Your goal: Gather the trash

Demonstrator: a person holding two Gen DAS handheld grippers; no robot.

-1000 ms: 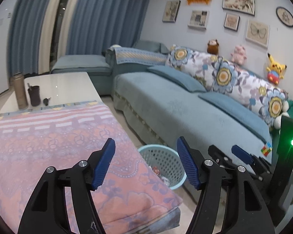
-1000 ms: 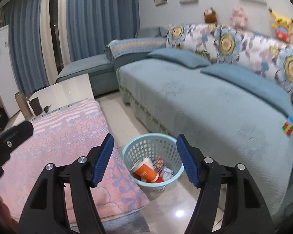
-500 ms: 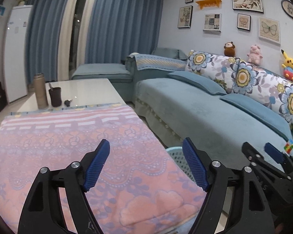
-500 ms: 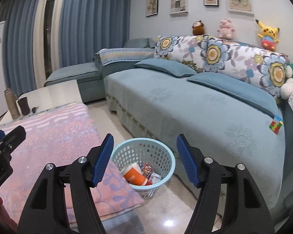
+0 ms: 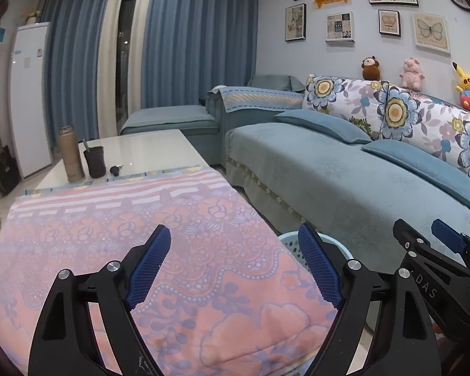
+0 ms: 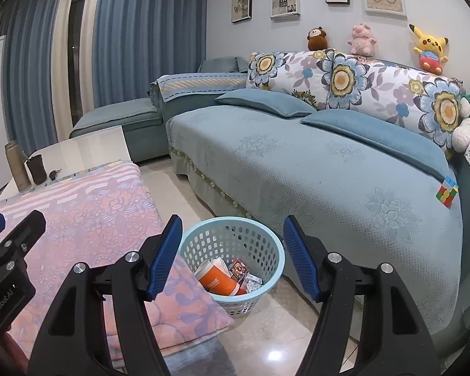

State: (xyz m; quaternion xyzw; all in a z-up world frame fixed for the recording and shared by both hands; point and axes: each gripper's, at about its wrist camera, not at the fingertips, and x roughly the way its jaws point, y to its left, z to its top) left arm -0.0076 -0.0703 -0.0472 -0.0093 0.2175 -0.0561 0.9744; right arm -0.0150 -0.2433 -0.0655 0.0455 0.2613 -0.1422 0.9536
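Observation:
A light blue perforated basket [image 6: 232,244] stands on the floor between the table and the sofa. It holds an orange cup [image 6: 217,279] and several wrappers [image 6: 239,271]. My right gripper [image 6: 232,253] is open and empty, above and in front of the basket. My left gripper [image 5: 235,263] is open and empty over the pink patterned cloth [image 5: 125,228] on the table. In the left wrist view only the basket's rim [image 5: 286,238] shows behind the right finger, and the right gripper [image 5: 435,250] shows at the right edge.
A bronze flask [image 5: 70,155], a dark cup [image 5: 94,161] and keys [image 5: 116,169] stand on the bare far end of the table. The blue sofa [image 6: 329,169] lies to the right, with a colour cube [image 6: 446,192] on it. A white fridge [image 5: 28,94] stands far left.
Both grippers have pulled back and risen. The left view has swung from the basket toward the table; the basket is now mostly hidden there. Both grippers stay open.

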